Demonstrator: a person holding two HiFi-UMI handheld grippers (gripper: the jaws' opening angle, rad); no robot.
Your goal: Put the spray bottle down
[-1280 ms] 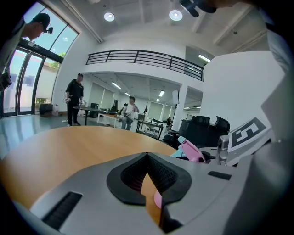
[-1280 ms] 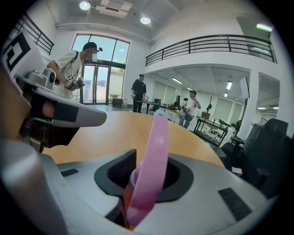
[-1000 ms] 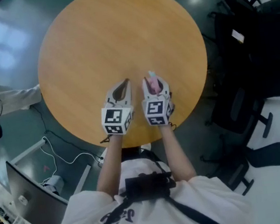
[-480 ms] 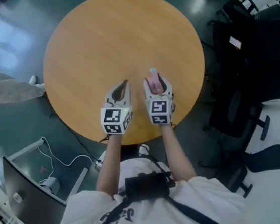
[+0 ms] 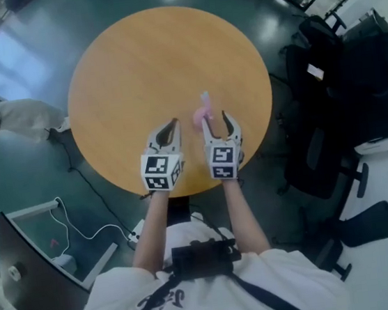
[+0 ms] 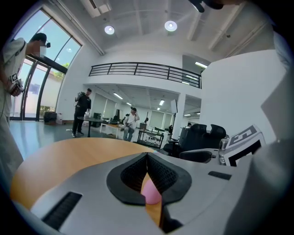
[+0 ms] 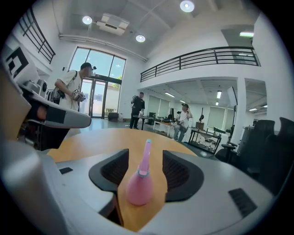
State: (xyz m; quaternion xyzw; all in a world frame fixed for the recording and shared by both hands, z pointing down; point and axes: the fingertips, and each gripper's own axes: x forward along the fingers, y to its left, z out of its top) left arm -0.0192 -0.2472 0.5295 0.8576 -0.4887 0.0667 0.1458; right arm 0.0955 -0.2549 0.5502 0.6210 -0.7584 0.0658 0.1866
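The pink spray bottle (image 5: pixel 201 113) stands upright on the round wooden table (image 5: pixel 140 59), near its front edge. My right gripper (image 5: pixel 215 118) sits just behind it, and its jaws are opening. In the right gripper view the bottle (image 7: pixel 139 186) stands in the gap of the right gripper (image 7: pixel 145 158), clear of both pads. My left gripper (image 5: pixel 173 124) hovers beside it on the left, shut and empty. In the left gripper view the left gripper (image 6: pixel 147 158) has its tips together, and a bit of the pink bottle (image 6: pixel 150 193) shows below them.
Black office chairs (image 5: pixel 327 99) stand close to the table's right side. A person (image 5: pixel 8 124) stands at the left, and cables (image 5: pixel 83 220) lie on the floor beside a monitor (image 5: pixel 26 276). Other people (image 7: pixel 138 110) stand far off in the hall.
The right jaws have spread off the bottle, which now stands free on the table. Both grippers have lifted and drawn back toward me.
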